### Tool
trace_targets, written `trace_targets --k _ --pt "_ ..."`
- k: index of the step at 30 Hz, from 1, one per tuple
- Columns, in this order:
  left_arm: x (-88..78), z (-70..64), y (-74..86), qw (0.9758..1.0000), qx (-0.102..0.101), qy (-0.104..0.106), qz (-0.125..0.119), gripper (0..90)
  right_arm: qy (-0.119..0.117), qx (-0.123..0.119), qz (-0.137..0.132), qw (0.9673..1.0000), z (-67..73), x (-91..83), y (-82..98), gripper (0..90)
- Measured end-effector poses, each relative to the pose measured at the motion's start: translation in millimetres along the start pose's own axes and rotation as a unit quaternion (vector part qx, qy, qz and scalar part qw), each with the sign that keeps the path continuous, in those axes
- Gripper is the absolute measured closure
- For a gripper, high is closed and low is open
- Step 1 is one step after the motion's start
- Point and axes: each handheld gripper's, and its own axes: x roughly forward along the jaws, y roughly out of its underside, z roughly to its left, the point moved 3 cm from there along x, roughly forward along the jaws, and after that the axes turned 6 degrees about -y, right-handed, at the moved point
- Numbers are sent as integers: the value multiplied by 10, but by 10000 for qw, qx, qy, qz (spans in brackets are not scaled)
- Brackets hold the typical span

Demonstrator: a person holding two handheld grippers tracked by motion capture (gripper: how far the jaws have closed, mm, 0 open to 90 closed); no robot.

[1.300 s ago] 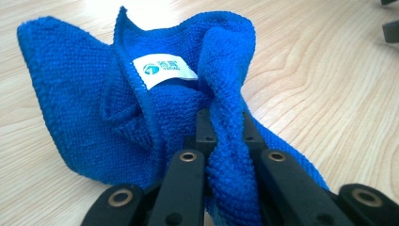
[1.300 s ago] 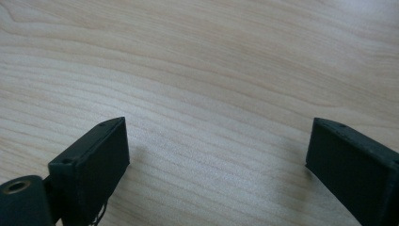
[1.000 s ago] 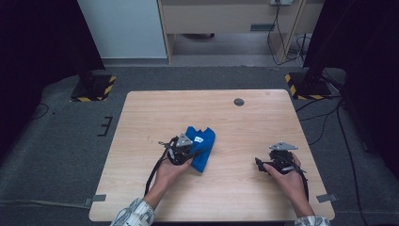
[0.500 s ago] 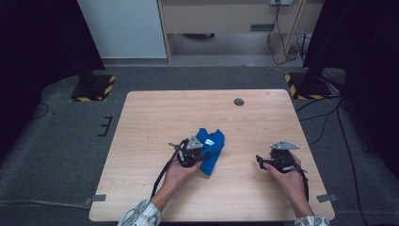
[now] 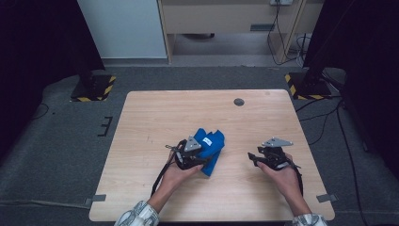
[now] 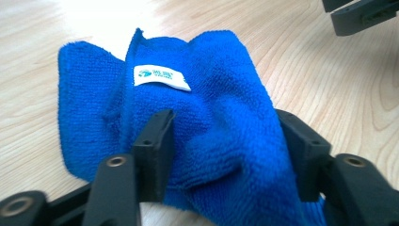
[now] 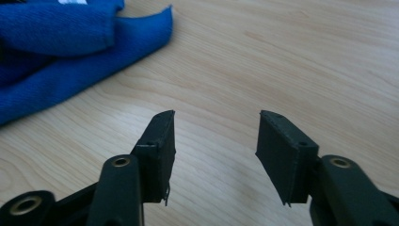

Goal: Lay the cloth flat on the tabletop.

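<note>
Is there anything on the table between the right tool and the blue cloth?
Nothing visible: only bare table lies between the empty right tool and the blue cloth, which sits between the left tool's parted jaws.

Blue cloth (image 6: 211,117) between parted left claw (image 6: 226,141) jaws

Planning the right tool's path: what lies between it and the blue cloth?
Bare wooden table in the high view, between the right tool and the blue cloth.
</note>
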Motion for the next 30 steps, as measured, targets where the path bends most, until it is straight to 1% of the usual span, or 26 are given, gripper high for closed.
trace_targets --k 1,3,4,5,6,8,9,10,11,13,14,15,16,19,21,22,23,24,25,27,29,30 --pt "-39 6 2 10000 -10 28 -56 398 -60 -1 -5 10000 29 7 -25 499" --pt "-122 22 -2 9999 23 4 -134 390 -138 -84 -24 9999 81 35 -76 527" --pt "-164 33 -8 9998 4 5 -195 383 -171 -86 -23 9998 111 50 -99 540" --pt "-205 43 -16 9997 -16 41 -239 383 -208 -157 -20 9997 132 68 -123 553" --pt "-242 51 -26 9996 -32 75 -288 381 -253 -154 -9 9996 162 88 -146 570" --pt "-308 71 -49 9992 -41 51 -384 383 -333 -220 8 9992 217 132 -191 603" --pt "-308 71 -49 9992 -41 51 -384 388 -333 -220 8 9992 217 132 -191 603" --pt "-344 93 -59 9990 -35 -2 -435 388 -372 -245 11 9990 241 154 -215 625" --pt "-385 139 -65 9988 -56 -106 -482 405 -444 -263 3 9987 283 201 -268 662" --pt "-416 216 -60 9983 -129 -223 -523 423 -488 -329 -2 9983 312 251 -328 692" --pt "-427 262 -54 9979 -183 -285 -549 446 -544 -338 9 9979 326 271 -359 709" --pt "-427 262 -54 9979 -183 -285 -549 465 -544 -338 9 9979 326 271 -359 709" --pt "-439 348 -39 9973 -252 -376 -572 474 -622 -352 9 9974 350 324 -430 741" --pt "-449 455 5 9967 -306 -533 -534 503 -672 -396 -9 9970 383 381 -527 773" --pt "-447 506 27 9964 -380 -547 -524 523 -707 -431 14 9966 419 417 -594 787" --pt "-447 506 27 9964 -380 -547 -524 529 -707 -431 14 9966 419 417 -594 787" --pt "-442 540 36 9962 -445 -524 -540 537 -755 -483 33 9960 467 460 -667 788" --pt "-437 549 40 9962 -462 -509 -535 541 -764 -500 36 9958 478 471 -690 786" --pt "-429 551 43 9963 -439 -513 -525 544 -804 -503 35 9955 495 486 -722 784" --pt "-407 548 53 9969 -380 -506 -477 550 -806 -525 26 9954 522 518 -782 778" --pt "-389 554 63 9970 -329 -559 -422 559 -833 -522 6 9952 542 552 -833 762" --pt "-381 560 68 9970 -322 -569 -403 562 -838 -507 38 9952 553 570 -850 750"
